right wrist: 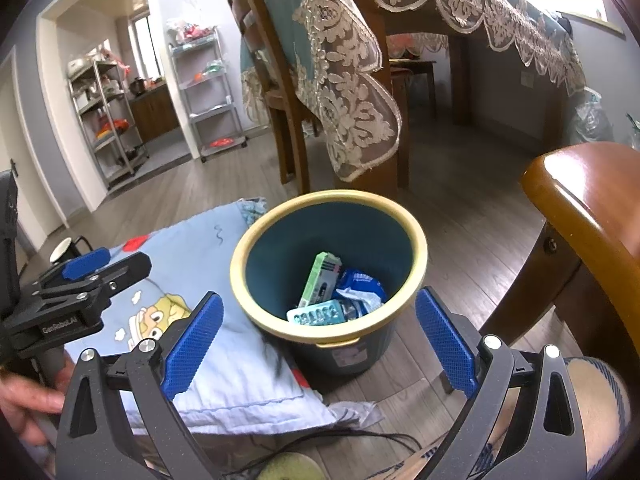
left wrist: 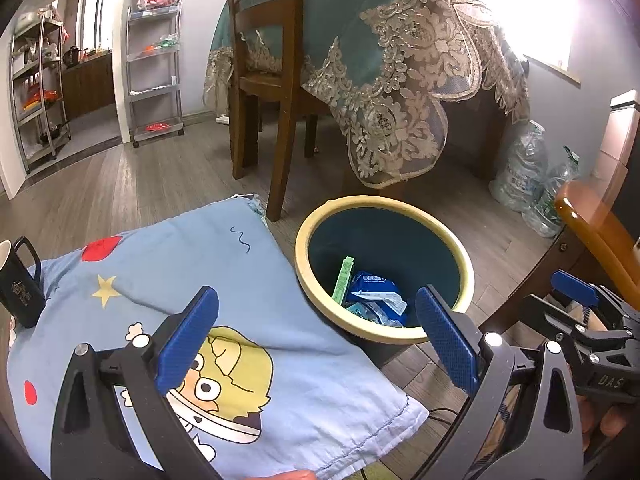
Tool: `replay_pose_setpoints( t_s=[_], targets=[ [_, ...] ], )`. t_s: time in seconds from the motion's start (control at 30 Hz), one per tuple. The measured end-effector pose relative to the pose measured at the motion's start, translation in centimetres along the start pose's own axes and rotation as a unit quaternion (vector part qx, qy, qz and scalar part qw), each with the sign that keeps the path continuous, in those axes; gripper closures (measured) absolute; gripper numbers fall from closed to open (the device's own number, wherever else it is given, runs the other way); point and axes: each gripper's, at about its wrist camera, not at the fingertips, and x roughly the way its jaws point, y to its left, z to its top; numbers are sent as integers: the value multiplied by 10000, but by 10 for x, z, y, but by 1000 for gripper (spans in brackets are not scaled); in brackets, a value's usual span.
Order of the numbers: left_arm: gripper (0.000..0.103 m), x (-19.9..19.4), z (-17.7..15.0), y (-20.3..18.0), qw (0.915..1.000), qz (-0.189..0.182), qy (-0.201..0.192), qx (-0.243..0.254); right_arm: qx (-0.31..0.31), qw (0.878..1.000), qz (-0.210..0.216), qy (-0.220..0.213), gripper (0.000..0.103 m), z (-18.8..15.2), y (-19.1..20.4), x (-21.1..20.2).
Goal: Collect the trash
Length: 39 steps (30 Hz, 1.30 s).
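Grey plank flooring ran under the lace-draped table, and we held the left claw (left wrist: 316,336) and right claw (right wrist: 318,336) spread and empty over the bin (right wrist: 416,240), where the trash (right wrist: 332,296) already lay, beside the cartoon-cloth worktop (left wrist: 160,272).

Black mug (left wrist: 18,280) cut by the left edge; bin's (right wrist: 416,236) lower trash hidden beneath wrappers (right wrist: 360,284).

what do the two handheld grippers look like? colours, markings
Both match: the left gripper and right gripper have black angular linkage frames, silver pivot bolts and blue cross-hatched pads on the jaws. The left body reads "GenRobot.AI", the right reads "DAS". A blue-patterned sleeve shows beside the right one.
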Motion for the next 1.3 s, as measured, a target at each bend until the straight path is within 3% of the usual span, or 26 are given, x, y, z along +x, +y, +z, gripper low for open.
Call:
replay_pose_setpoints(
  t_s=[1.3],
  targets=[
    [6,-1,-1,-6,9999,-22,-8,133,-18,10000,-2,45,6,-1,1,3]
  ],
)
